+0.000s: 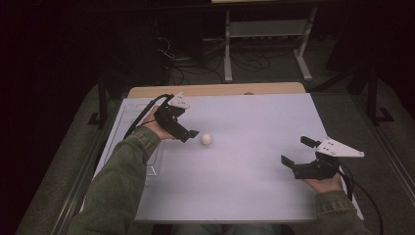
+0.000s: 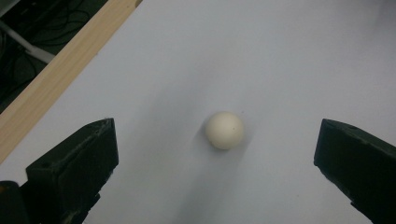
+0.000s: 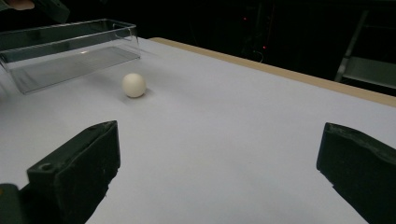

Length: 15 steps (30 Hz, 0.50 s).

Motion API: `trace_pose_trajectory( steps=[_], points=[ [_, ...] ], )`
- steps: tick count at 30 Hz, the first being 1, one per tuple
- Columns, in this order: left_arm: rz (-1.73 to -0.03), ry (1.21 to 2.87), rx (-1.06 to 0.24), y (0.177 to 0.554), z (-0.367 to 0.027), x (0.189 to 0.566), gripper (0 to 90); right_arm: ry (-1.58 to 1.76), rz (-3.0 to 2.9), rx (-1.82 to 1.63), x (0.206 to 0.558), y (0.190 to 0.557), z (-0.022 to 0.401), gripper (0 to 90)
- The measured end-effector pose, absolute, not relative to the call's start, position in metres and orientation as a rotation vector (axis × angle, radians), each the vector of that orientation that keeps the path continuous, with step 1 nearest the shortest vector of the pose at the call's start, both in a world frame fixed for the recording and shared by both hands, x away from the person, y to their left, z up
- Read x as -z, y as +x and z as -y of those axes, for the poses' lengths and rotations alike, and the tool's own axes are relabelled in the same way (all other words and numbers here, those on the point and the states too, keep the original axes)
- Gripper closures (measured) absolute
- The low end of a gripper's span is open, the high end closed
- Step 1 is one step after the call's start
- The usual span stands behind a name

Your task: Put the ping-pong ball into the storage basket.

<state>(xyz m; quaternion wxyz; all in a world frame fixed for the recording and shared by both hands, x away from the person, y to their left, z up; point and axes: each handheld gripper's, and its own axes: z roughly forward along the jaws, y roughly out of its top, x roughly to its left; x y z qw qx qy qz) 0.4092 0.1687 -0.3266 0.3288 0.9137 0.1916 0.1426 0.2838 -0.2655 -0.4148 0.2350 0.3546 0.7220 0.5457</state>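
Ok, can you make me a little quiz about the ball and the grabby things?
1. True or false: the left gripper is shut on the white ball.
2. Which is nearer the ball: A) left gripper, B) right gripper?
3. Fill in: the ball rests on the ___, beside a clear tray.

Key: 1 false, the ball lies untouched ahead of its open jaws; 2 A; 3 table.

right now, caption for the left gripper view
Open left gripper poised over a white ball on the white table.
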Motion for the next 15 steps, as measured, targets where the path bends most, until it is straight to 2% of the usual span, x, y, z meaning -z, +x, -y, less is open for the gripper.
trace_pose_trajectory(
  steps=[15],
  points=[
    [-0.474, 2.498, -0.335, 0.42, -0.164, 0.33, 0.0, 0.984, -1.981, -1.498, 0.415, 0.281, 0.267, 0.0]
  ],
)
